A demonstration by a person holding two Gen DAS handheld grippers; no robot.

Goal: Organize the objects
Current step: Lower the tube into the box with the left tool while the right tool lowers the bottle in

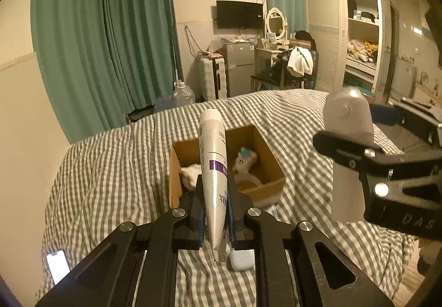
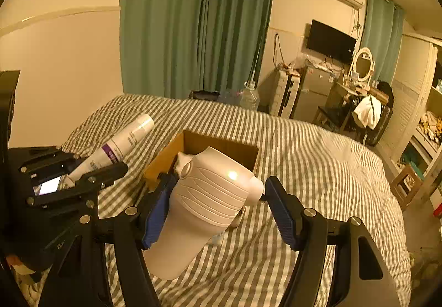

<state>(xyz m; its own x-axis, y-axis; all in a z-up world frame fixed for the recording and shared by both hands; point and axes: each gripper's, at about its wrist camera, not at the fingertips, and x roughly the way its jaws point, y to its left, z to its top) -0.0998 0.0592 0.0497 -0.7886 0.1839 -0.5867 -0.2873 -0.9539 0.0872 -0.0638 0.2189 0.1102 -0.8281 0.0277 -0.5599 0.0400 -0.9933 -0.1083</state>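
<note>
Striped bedding lies under both grippers, and one open cardboard box waits just ahead of the jaws, so the left gripper squeezes tight on one white tube while the right gripper, jaws wide, holds one white bottle to drop in.
</note>
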